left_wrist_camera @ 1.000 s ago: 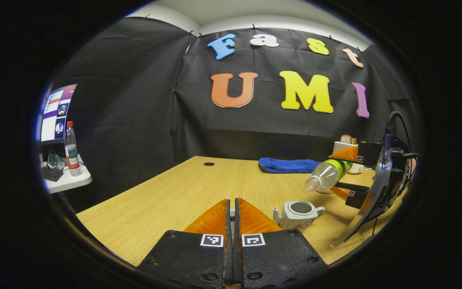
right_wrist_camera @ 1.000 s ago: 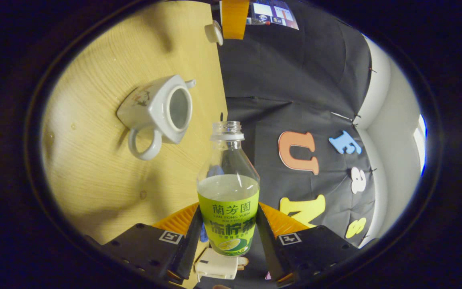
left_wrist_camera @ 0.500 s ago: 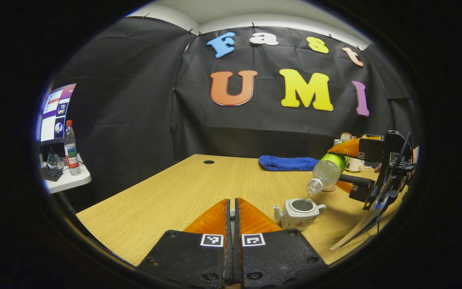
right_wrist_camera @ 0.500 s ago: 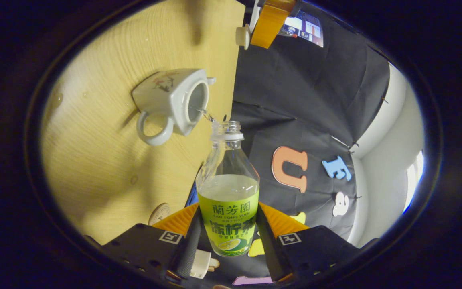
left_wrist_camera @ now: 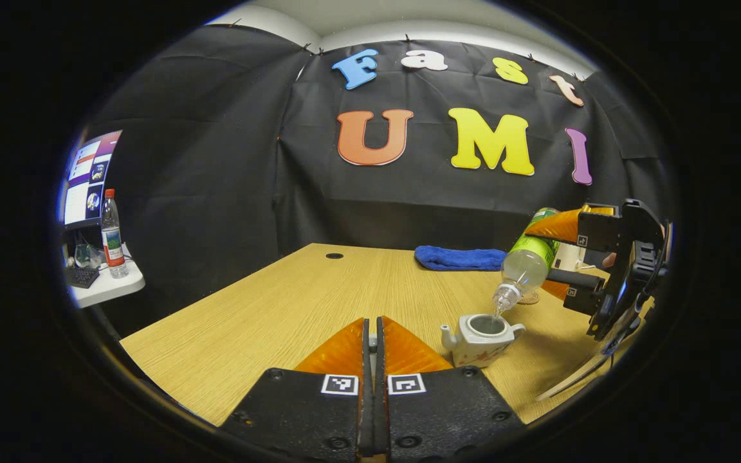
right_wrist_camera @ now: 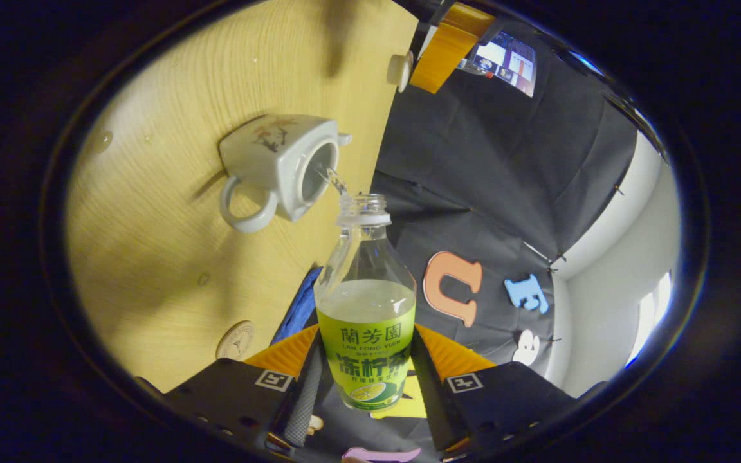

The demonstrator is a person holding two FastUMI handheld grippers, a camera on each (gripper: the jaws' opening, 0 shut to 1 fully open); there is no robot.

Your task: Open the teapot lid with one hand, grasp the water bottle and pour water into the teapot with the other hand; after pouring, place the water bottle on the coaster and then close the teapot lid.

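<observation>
Right gripper [right_wrist_camera: 361, 379], lower centre, clamps the water bottle [right_wrist_camera: 366, 308] at its label, light and crushable, water trickling into the ceramic teapot [right_wrist_camera: 280, 168]. Left gripper [left_wrist_camera: 373, 360] is pinched shut; whether on the lid, I cannot tell.

Bystanders around the wooden table [left_wrist_camera: 293, 308]
A folded blue towel [left_wrist_camera: 459, 258] lies at its far edge; a red-capped clear bottle [left_wrist_camera: 112, 235] stands on a white side shelf [left_wrist_camera: 105, 290].

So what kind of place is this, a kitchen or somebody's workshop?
Most likely a small recording booth in a lab or office, not a kitchen. Black cloth hangs as walls around a single wooden table, and a side desk holds a computer monitor and keyboard.
</observation>
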